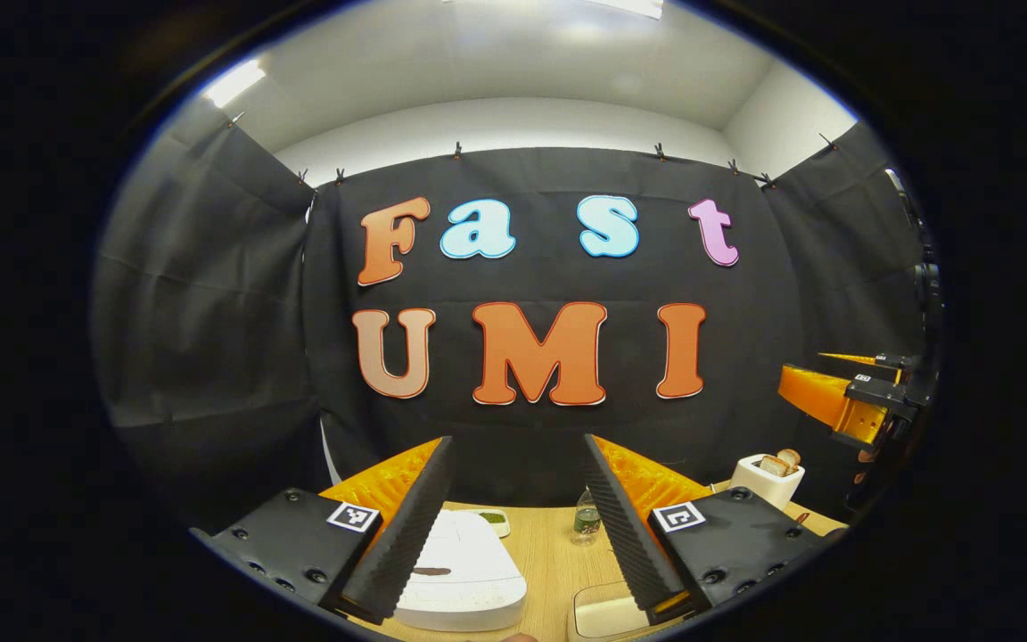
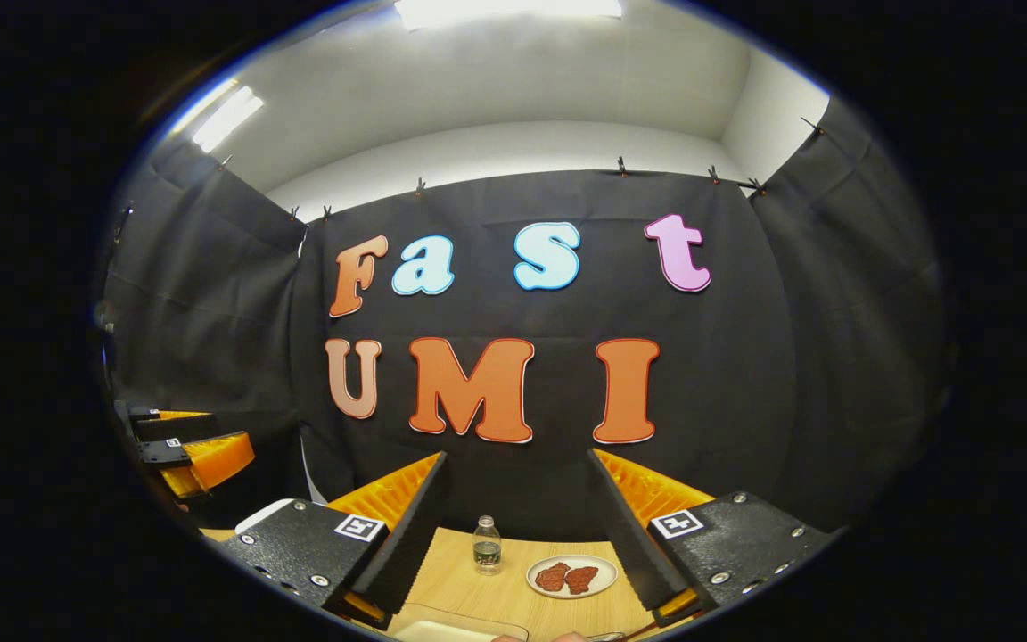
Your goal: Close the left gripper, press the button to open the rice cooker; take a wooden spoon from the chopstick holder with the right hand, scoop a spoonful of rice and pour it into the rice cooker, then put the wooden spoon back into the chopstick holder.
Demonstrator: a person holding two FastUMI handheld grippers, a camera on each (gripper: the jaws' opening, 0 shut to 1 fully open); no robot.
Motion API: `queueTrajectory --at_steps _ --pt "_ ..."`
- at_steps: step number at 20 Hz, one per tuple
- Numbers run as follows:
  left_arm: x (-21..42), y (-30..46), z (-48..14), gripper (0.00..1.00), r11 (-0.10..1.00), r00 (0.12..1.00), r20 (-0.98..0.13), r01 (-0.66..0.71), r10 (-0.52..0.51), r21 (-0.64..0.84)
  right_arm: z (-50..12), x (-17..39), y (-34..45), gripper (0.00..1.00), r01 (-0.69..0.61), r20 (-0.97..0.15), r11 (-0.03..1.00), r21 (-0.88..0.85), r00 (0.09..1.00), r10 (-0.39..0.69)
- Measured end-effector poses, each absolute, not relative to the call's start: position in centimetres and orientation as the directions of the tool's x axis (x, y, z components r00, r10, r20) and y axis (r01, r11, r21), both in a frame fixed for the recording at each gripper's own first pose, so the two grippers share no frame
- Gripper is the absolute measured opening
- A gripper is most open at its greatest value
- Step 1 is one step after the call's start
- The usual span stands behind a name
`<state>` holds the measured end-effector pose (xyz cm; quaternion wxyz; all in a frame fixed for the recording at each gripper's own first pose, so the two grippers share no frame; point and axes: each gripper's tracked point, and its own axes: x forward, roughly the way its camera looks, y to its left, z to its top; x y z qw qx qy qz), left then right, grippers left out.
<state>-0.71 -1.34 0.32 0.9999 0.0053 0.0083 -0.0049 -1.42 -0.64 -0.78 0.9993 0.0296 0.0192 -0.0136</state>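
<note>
- Both tongs are hanging released above the bench, their jaws spread wide: the left gripper (image 1: 518,526), the right gripper (image 2: 522,535). Neither is grasping anything, so I judge the task not begun.
- The cooker (image 1: 460,571) is sitting shut, under the left gripper, handy for pressing.
- The holder (image 1: 768,480) is standing at the bench's far right corner, on the right gripper's side.
- A bottle (image 2: 487,546) and a plate (image 2: 572,576) are waiting near the back edge.
</note>
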Motion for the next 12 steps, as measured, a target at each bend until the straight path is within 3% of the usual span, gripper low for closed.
queueTrajectory --at_steps 12 --pt "-0.8 -0.6 -1.3 0.96 0.998 0.996 -0.077 -0.055 0.055 -0.01 -2.0 -1.0 -1.9 0.93 0.002 -0.046 0.999 0.043 0.999 0.0"
